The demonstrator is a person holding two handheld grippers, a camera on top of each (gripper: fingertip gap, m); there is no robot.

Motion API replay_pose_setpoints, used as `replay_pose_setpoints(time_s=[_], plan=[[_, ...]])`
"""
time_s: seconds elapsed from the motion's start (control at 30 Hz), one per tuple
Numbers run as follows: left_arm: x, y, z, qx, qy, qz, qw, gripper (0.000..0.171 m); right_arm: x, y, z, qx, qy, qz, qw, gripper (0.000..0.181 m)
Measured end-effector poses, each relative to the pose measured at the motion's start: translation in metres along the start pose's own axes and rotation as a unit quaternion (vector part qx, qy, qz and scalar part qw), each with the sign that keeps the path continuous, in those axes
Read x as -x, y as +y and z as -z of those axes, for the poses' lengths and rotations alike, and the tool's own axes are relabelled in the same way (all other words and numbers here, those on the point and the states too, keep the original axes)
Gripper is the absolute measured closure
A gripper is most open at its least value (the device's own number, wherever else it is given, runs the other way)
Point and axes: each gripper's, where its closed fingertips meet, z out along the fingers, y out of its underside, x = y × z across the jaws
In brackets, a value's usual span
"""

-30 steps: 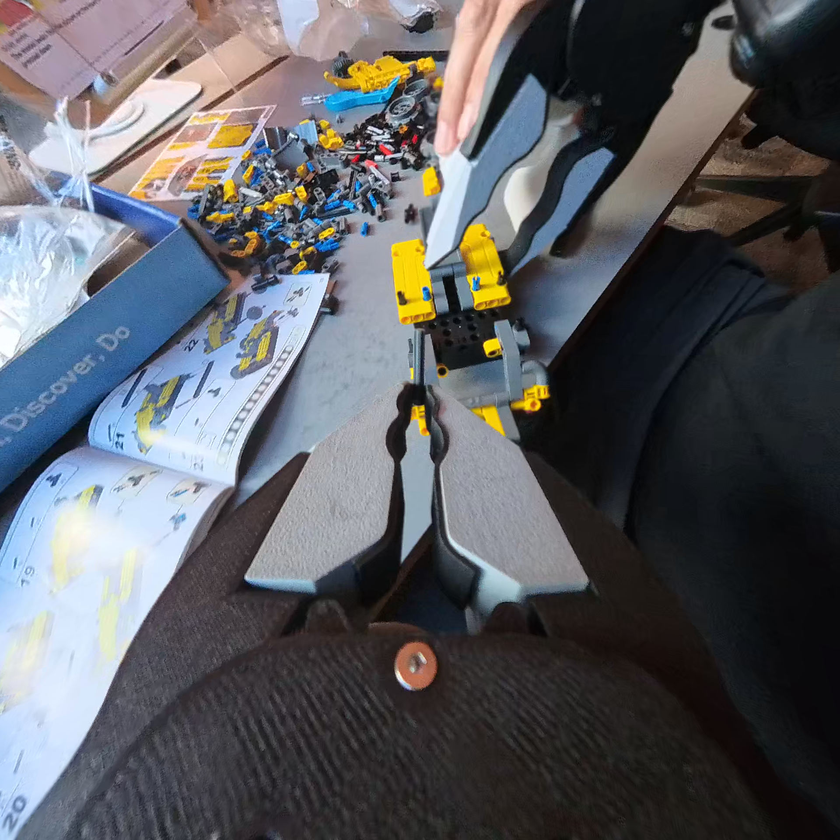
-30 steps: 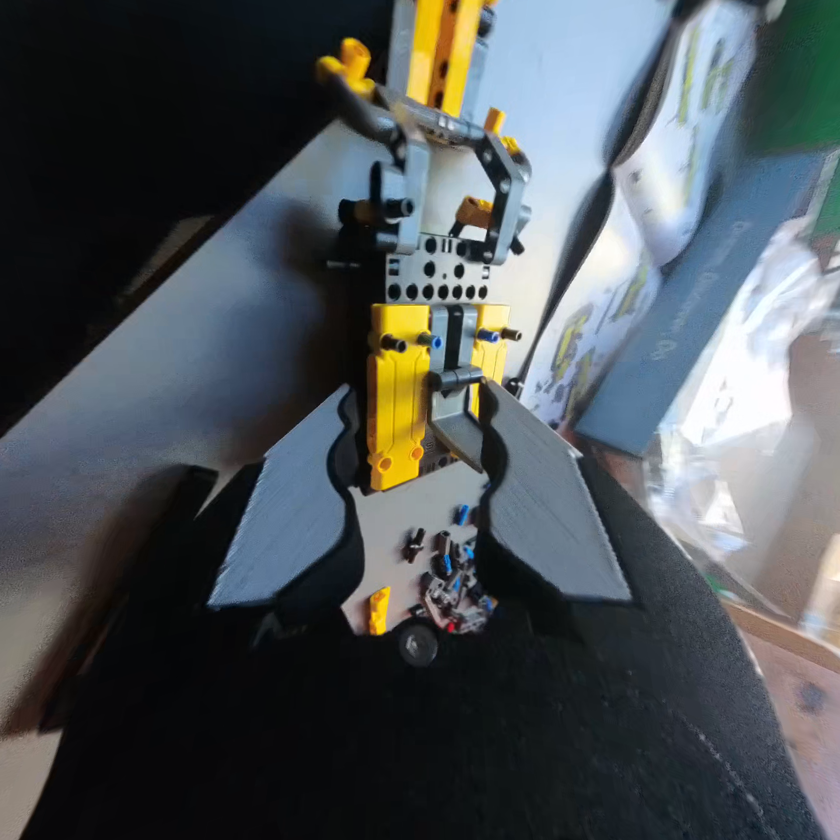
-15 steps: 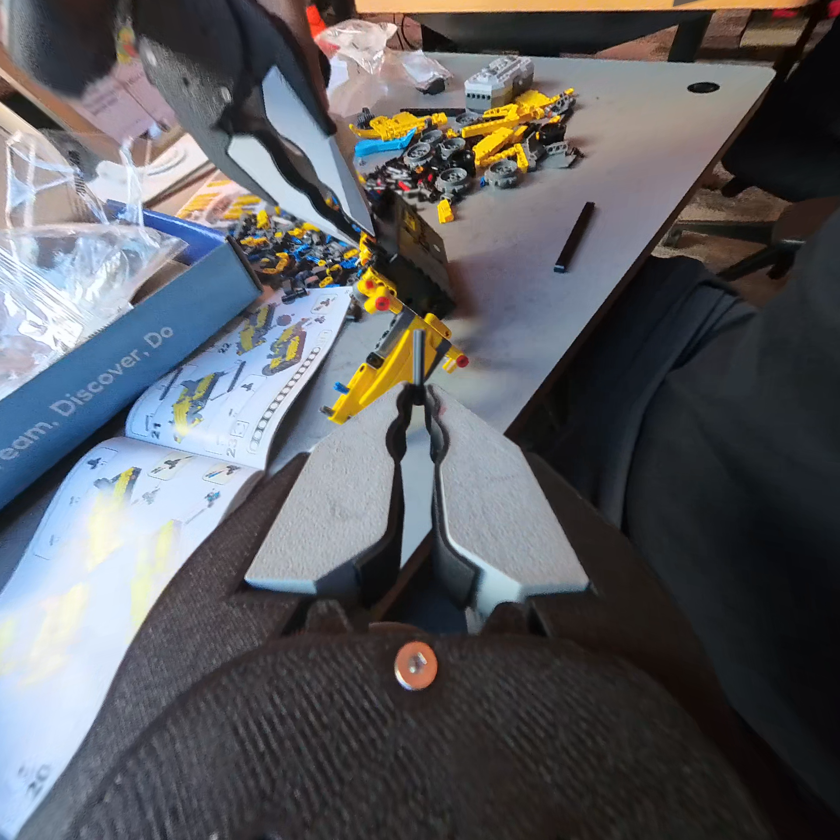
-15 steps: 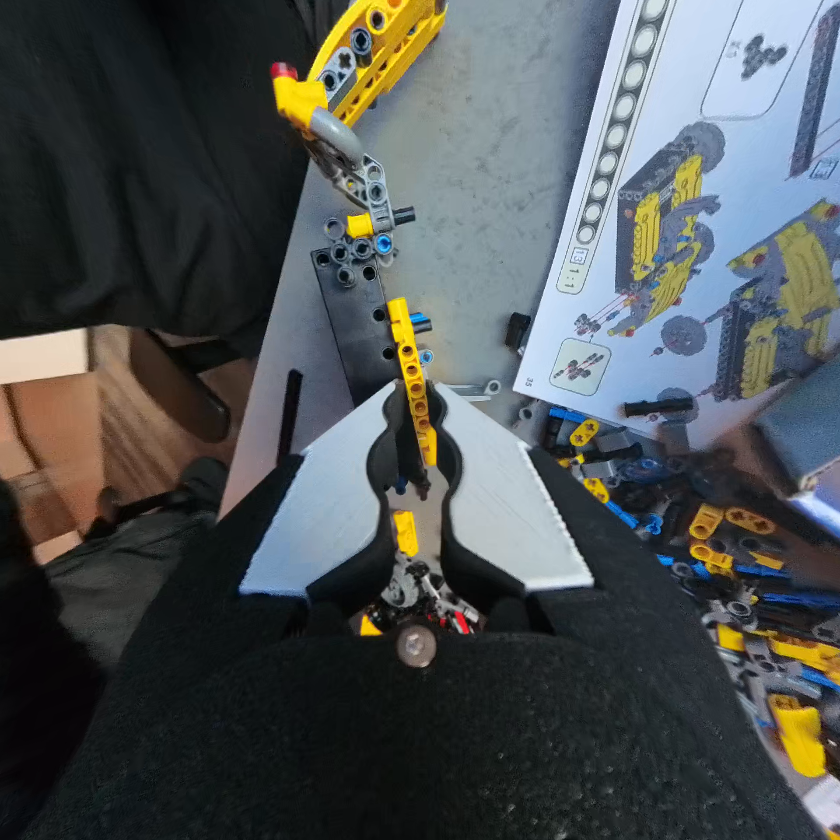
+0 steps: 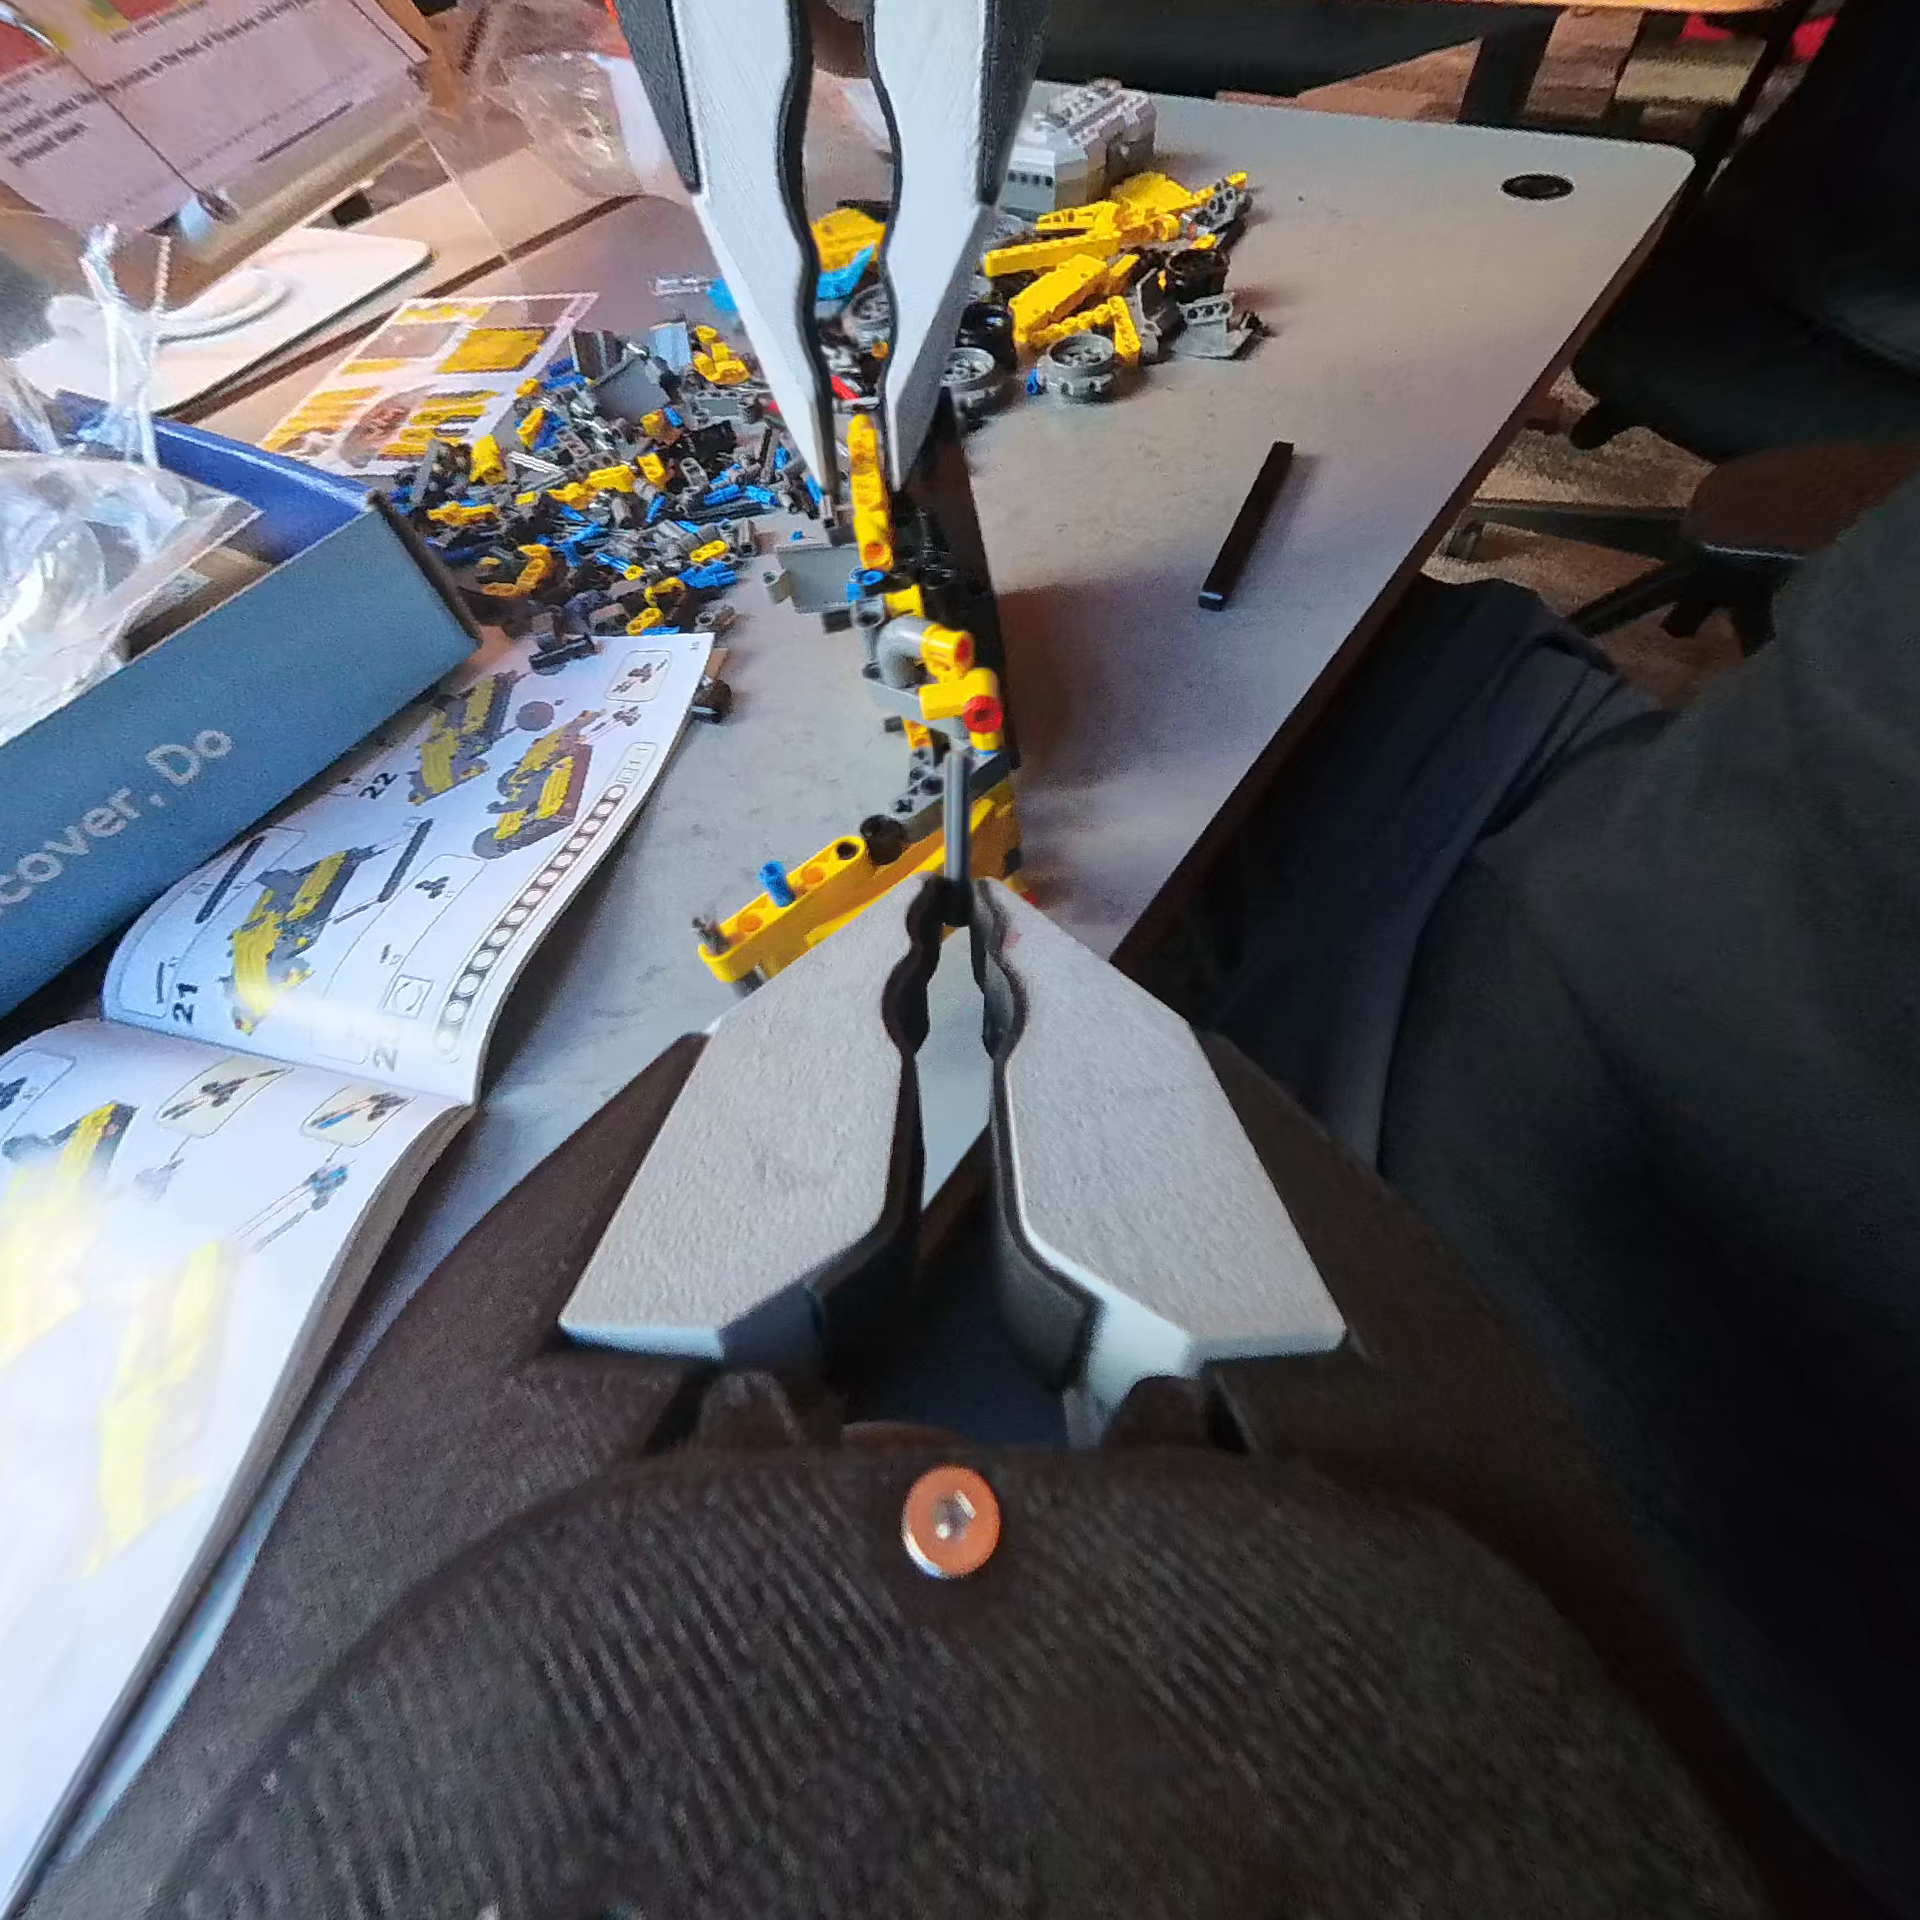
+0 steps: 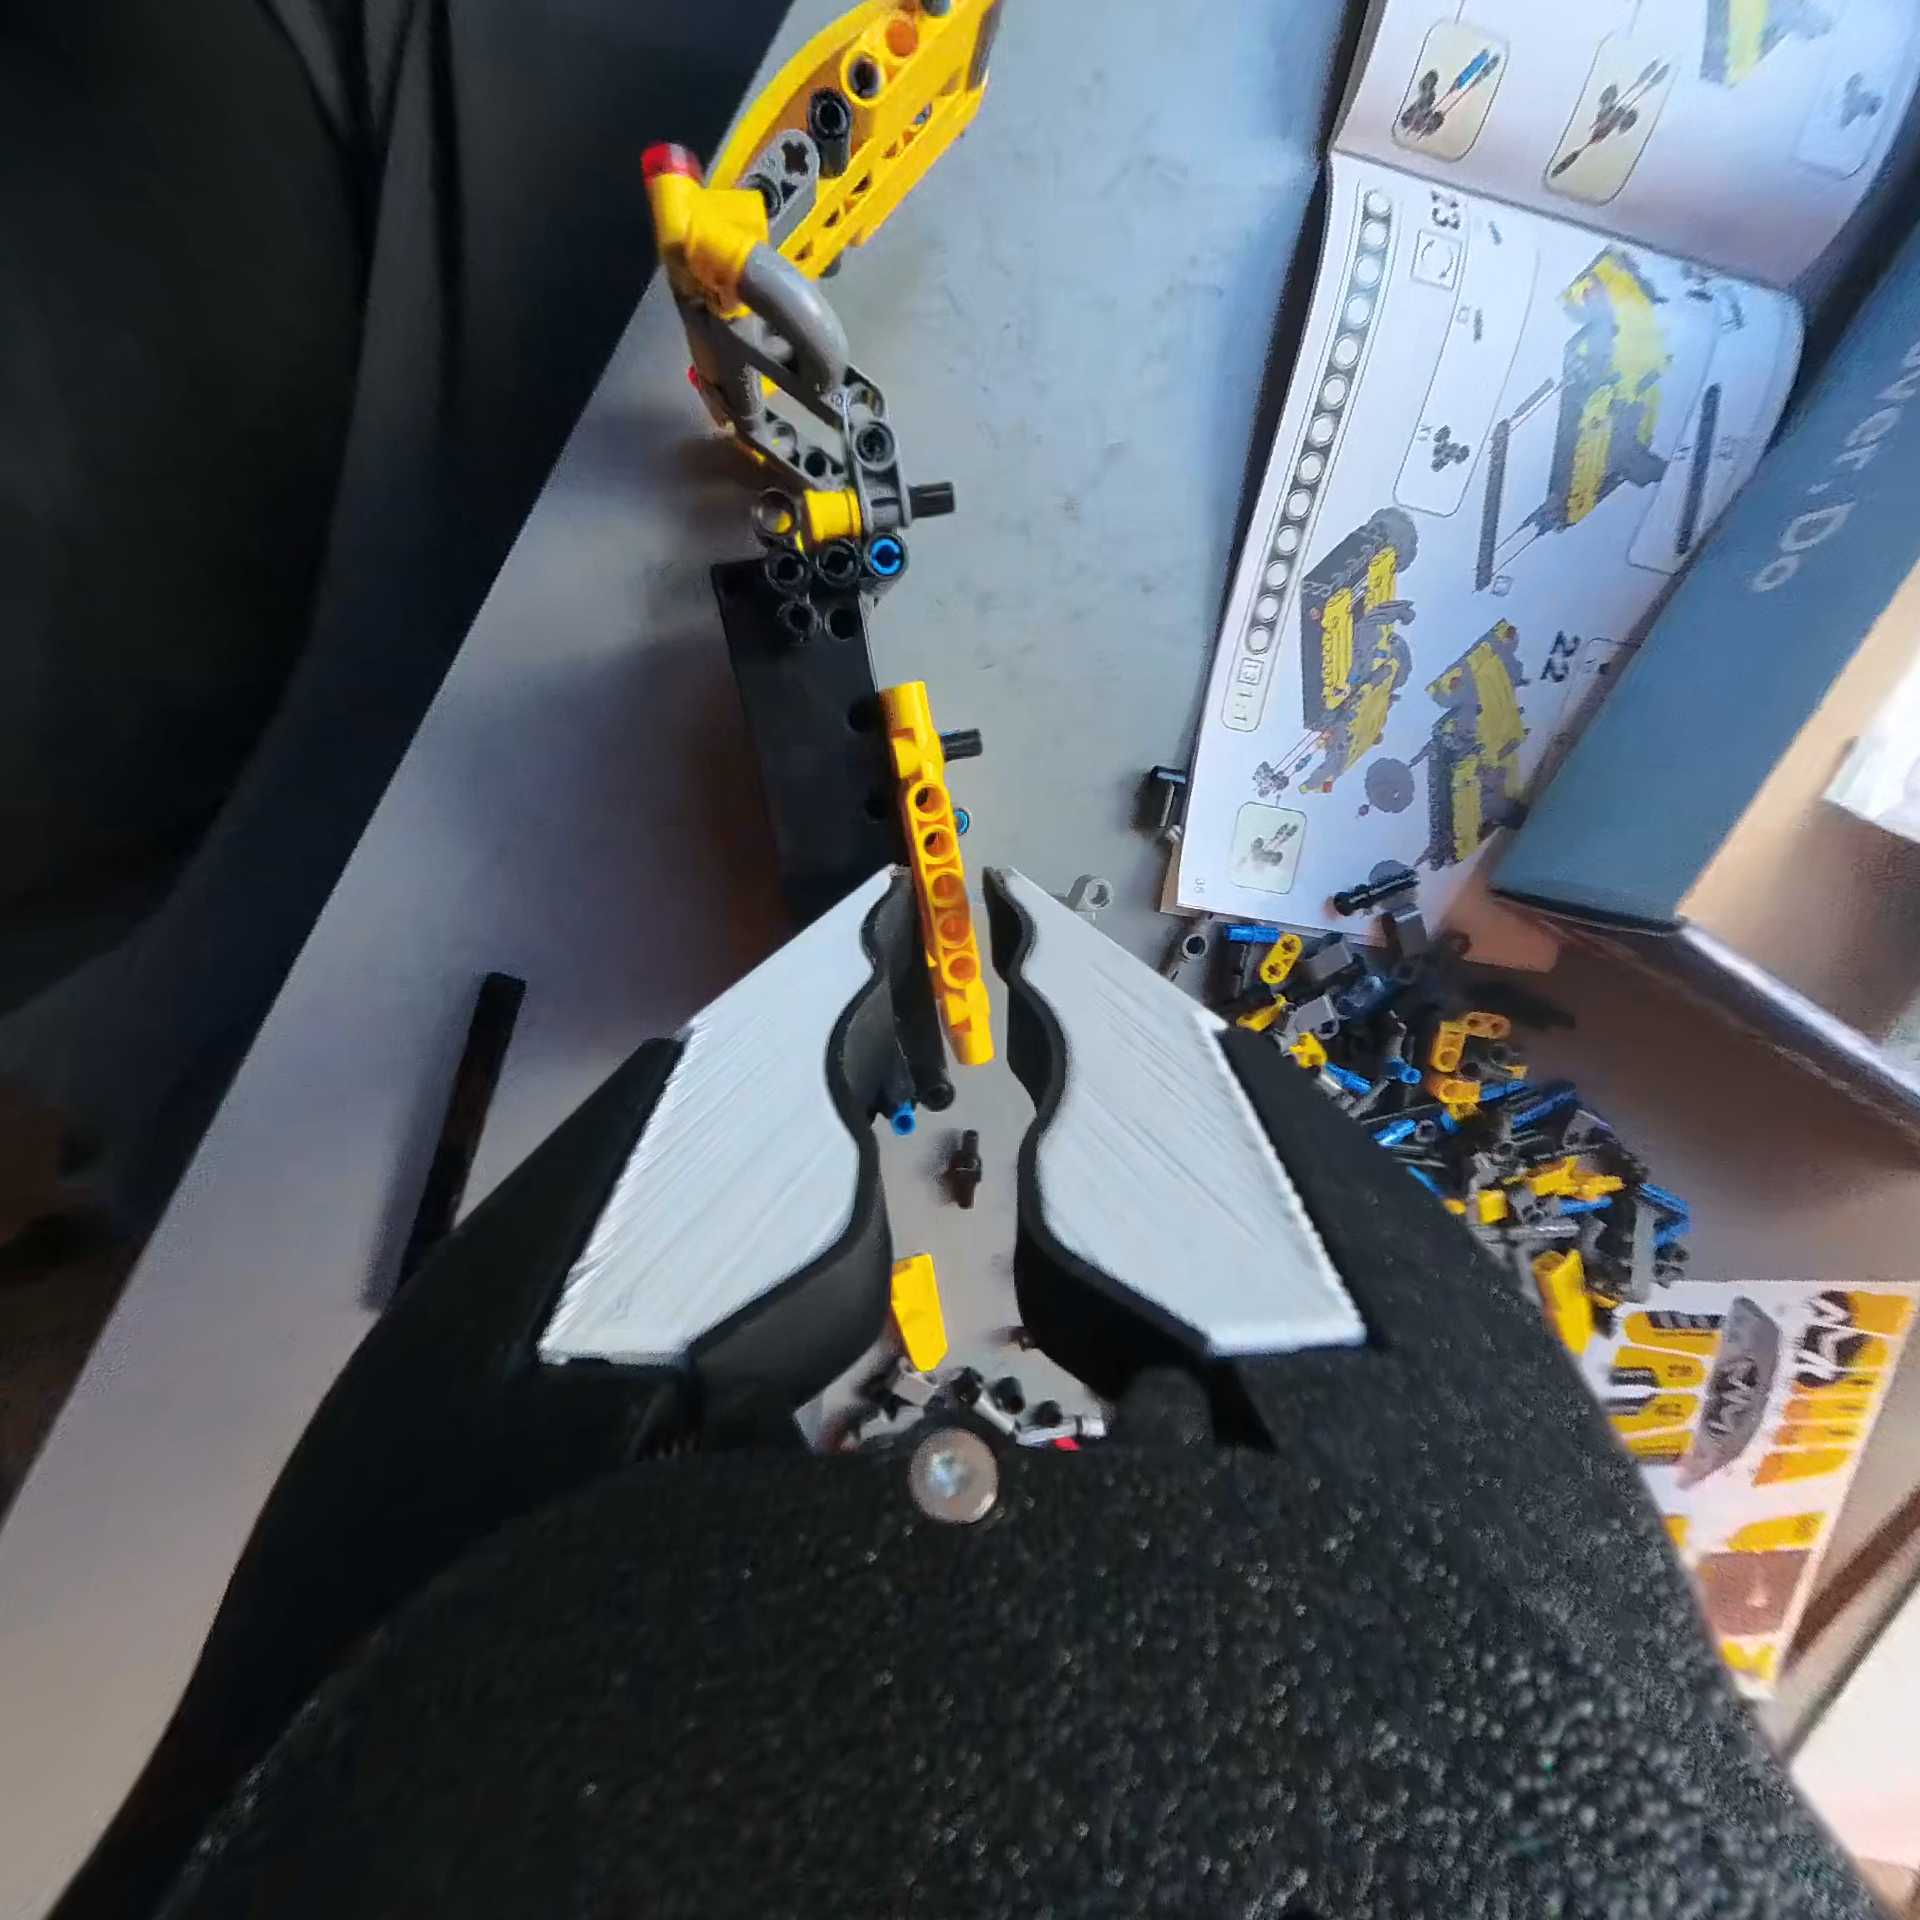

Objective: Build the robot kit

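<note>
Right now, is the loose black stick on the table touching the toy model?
No. In the left wrist view the black stick lies alone on bare table, apart from the model.

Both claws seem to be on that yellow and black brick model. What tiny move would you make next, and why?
Probably close the right gripper gently. Its jaws straddle the model's yellow beam with a gap showing on one side, so that end looks unsecured, while the left gripper is shut on the thin dark axle at the other end. The brick model stands on edge near the table's edge.
</note>
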Motion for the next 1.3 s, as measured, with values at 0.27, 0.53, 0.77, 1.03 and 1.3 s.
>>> replay_pose_setpoints(time_s=[0.27, 0.53, 0.77, 1.03, 1.3], plan=[[-0.021, -0.009, -0.013, -0.002, 0.014, -0.004, 1.000, 0.170, -0.003, -0.003, 0.002, -0.005, 0.038, 0.018, 0.999, 0.147], [-0.027, -0.001, -0.030, 0.007, 0.023, 0.011, 1.000, 0.170, 0.001, -0.005, 0.001, -0.029, 0.024, 0.005, 0.999, 0.146], [-0.028, -0.006, -0.039, -0.002, 0.034, 0.032, 0.999, 0.170, 0.021, -0.009, 0.020, -0.064, 0.033, -0.030, 0.997, 0.118], [-0.024, -0.006, -0.044, 0.000, 0.035, 0.036, 0.999, 0.170, 0.010, 0.000, -0.029, 0.044, 0.106, 0.019, 0.993, 0.139], [-0.025, -0.005, -0.041, 0.000, 0.033, 0.035, 0.999, 0.170, -0.029, -0.004, -0.035, 0.063, 0.107, 0.036, 0.992, 0.139]])
